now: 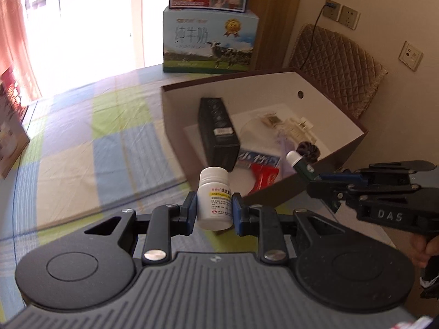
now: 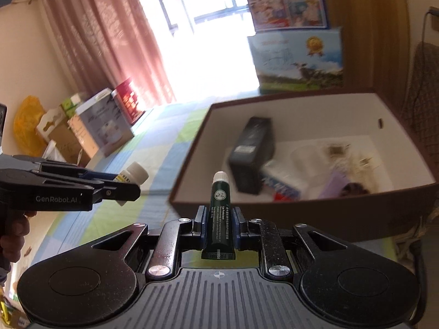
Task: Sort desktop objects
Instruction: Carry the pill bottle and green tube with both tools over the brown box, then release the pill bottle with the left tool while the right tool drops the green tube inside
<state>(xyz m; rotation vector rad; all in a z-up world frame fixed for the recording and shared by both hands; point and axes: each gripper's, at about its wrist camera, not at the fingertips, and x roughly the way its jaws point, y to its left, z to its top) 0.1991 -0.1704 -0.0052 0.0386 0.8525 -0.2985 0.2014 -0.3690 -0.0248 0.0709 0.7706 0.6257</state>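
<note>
My left gripper (image 1: 214, 210) is shut on a white pill bottle (image 1: 214, 200), held upright just short of the brown box's near-left corner. The same bottle (image 2: 133, 176) shows at the left of the right wrist view. My right gripper (image 2: 218, 222) is shut on a dark green tube (image 2: 219, 213) with a white cap, pointing at the box. In the left wrist view that tube (image 1: 299, 163) hangs over the box's near wall. The brown box (image 1: 175, 115) has a white inside and holds a black carton (image 1: 219, 134), a blue-white packet (image 1: 258, 160), a red packet (image 1: 262, 176) and small pale items.
A checked cloth (image 1: 90, 142) covers the table. A milk carton box (image 1: 210, 42) stands behind the brown box, with a quilted chair back (image 1: 334, 68) to its right. Several cartons (image 2: 101, 128) line the table's left edge. A hand (image 1: 424, 246) holds the right gripper.
</note>
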